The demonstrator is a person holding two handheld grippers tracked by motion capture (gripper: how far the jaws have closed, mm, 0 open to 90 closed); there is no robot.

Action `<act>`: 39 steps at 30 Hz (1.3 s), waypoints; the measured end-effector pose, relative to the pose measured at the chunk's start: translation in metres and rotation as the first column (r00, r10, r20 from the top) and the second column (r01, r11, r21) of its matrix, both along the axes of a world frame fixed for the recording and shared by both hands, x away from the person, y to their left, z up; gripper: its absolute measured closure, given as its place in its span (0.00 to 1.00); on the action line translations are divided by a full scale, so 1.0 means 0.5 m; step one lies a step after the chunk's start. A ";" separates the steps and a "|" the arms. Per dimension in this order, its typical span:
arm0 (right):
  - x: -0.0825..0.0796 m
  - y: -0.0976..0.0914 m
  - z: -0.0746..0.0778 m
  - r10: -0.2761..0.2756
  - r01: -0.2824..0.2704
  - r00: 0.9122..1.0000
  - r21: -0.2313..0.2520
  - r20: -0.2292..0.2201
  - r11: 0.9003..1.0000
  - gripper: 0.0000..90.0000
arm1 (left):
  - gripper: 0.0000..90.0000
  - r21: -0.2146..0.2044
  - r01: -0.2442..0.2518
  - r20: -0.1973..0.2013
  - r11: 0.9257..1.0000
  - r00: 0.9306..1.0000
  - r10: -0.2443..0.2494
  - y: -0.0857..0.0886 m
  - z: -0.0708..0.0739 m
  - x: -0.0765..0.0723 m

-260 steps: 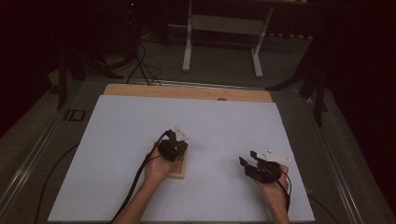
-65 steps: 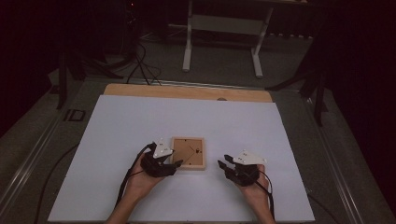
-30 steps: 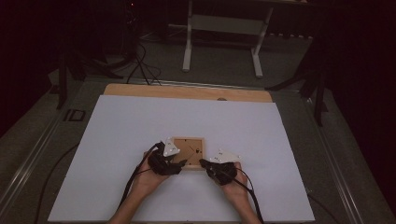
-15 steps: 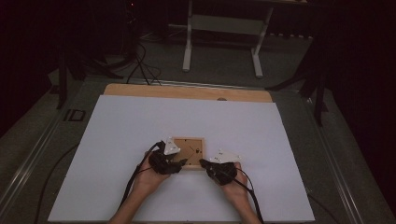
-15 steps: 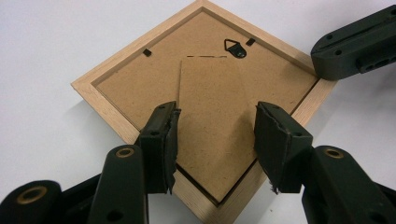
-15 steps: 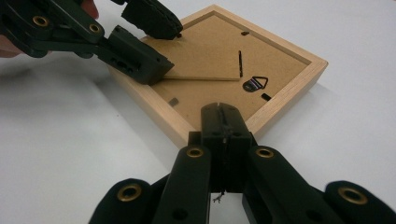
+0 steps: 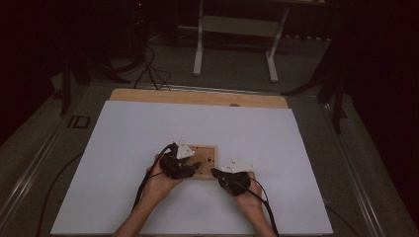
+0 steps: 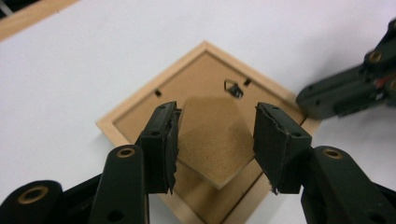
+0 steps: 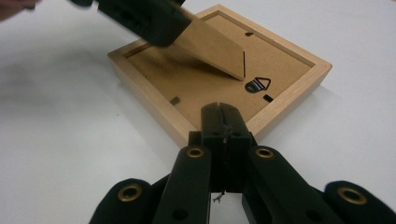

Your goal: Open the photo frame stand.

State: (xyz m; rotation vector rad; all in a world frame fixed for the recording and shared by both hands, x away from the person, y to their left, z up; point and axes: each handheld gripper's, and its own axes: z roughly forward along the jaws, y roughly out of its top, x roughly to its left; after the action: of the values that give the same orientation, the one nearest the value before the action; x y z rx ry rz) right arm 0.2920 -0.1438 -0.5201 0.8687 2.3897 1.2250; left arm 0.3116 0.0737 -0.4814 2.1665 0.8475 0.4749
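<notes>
Picture frame [image 8: 205, 135] face down, easel stand [image 8: 212, 140] lifted
Left claw [image 8: 215, 142] half-wide, straddling the stand after closing inward; right claw [image 9: 223, 122] shut, empty, touching the frame's edge.

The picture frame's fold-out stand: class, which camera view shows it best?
The right gripper view: the stand shows side-on, lifted at a slant off the picture frame. The left gripper view shows the stand face-on between the left gripper's jaws, its tilt harder to judge. In the high view it is too small to tell.
</notes>
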 end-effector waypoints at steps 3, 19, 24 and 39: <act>0.000 0.000 0.000 0.001 -0.001 1.000 0.000 0.002 1.000 1.00 | 0.57 0.005 0.002 0.001 1.000 1.000 -0.002 -0.005 0.009 0.004; 0.001 0.000 0.000 0.001 -0.001 1.000 0.002 0.000 1.000 1.00 | 0.58 -0.005 -0.021 -0.016 1.000 1.000 0.021 -0.005 0.003 0.010; 0.000 0.000 0.000 0.001 -0.001 1.000 0.000 0.001 1.000 1.00 | 0.49 -0.043 -0.020 -0.040 0.999 0.999 0.018 0.002 0.005 0.005; 0.000 0.000 0.000 0.000 0.000 1.000 0.000 0.001 1.000 1.00 | 0.43 -0.089 -0.065 -0.176 0.994 0.983 0.049 0.028 -0.021 0.011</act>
State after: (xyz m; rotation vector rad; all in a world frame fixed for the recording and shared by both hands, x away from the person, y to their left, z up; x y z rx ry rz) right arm 0.2918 -0.1438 -0.5202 0.8681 2.3892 1.2256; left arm 0.3172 0.0875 -0.4919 2.1226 1.0087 0.2708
